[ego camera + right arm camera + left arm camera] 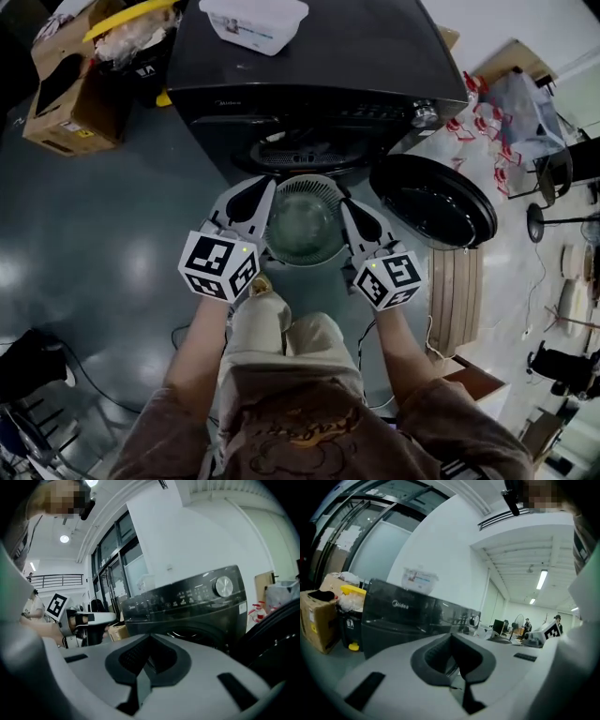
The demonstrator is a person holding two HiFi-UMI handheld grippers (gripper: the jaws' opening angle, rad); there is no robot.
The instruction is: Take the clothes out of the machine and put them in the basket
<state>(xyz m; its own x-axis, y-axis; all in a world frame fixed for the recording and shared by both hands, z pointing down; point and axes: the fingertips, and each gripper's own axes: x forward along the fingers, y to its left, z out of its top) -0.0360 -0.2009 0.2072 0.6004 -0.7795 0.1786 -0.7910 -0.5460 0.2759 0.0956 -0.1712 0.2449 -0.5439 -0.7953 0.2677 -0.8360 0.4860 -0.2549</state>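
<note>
Seen from the head camera, a person (300, 427) stands on a dark, glossy floor (112, 234) facing a black washing machine (309, 56), its round door (433, 201) swung open to the right. A pale round basket (305, 223) sits on the floor just in front of the machine's mouth. It lies between the left tool (255, 193) and the right tool (355, 216), which are held out low, one at each side of its rim; contact cannot be told. What lies in the drum (309, 155) cannot be made out. A white tub (255, 21) rests on the machine's top and a cardboard box (64, 94) stands to its left. In the left gripper view, the left tool's dark pads are pressed together with nothing between them. Beyond them rise the machine's front and the white tub, with the cardboard box at far left and the other tool's marker cube at the right edge. In the right gripper view, the right tool is likewise pressed together and empty. It is aimed at the machine's control panel and silver dial (224, 586), with the dark door at right and the left tool's marker cube at left.
</note>
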